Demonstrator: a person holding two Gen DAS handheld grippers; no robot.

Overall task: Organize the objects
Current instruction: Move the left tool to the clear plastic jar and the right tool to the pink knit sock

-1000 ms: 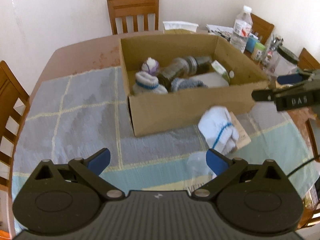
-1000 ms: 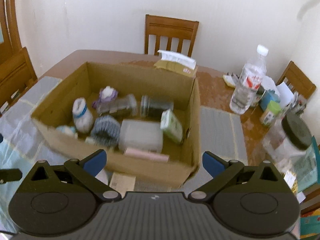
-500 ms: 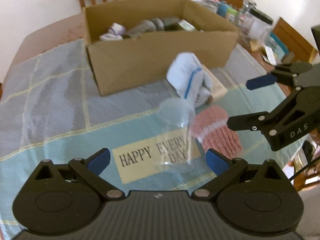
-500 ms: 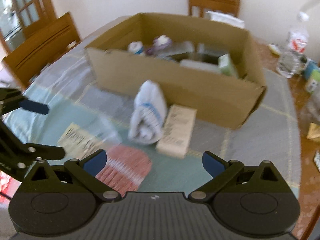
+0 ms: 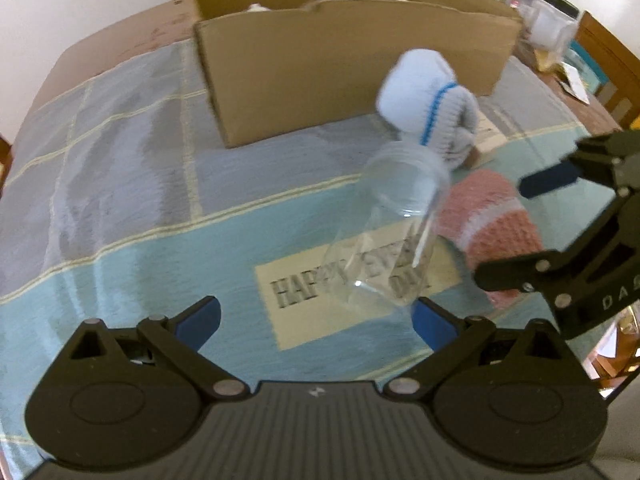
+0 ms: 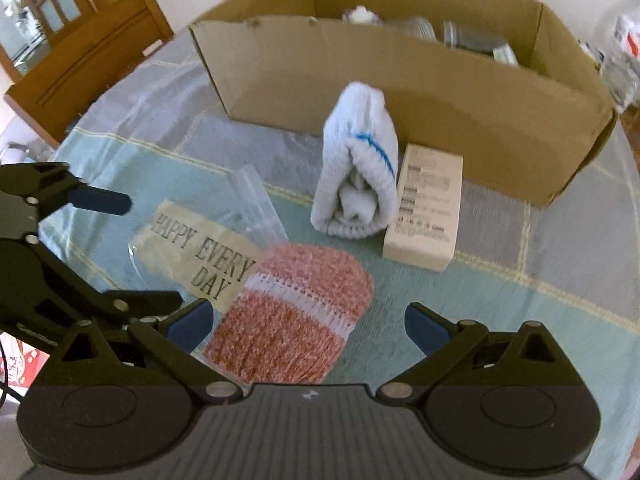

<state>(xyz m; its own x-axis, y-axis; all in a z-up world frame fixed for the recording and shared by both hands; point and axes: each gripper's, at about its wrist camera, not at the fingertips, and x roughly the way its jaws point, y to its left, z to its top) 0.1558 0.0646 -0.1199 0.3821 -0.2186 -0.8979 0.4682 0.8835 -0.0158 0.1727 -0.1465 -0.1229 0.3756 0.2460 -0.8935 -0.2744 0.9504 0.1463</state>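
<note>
A: Report the layout, left to right.

B: The left claw (image 5: 316,318) is spread wide and holds nothing. Ahead of it a clear plastic jar (image 5: 390,236) lies on its side on the tablecloth (image 5: 120,184), over a printed panel (image 6: 200,254) reading "HAPPY EVERY DAY".

A: Next item?

B: A pink-and-white knitted sock roll (image 6: 292,314) lies just right of the jar. The right claw (image 6: 306,326) is also spread wide and empty, with the sock roll lying between its fingers.

A: Behind these?

B: A white sock roll with a blue stripe (image 6: 358,168) lies near the front wall of the cardboard box (image 6: 440,92). A small carton (image 6: 426,208) lies flat, touching the white roll's right side; its printed label is too blurred to read.

A: Box contents?

B: Jars and a small knitted item are partly visible above the rim. The letters "DAS" (image 5: 618,296) are legible on the right claw's body.
</note>
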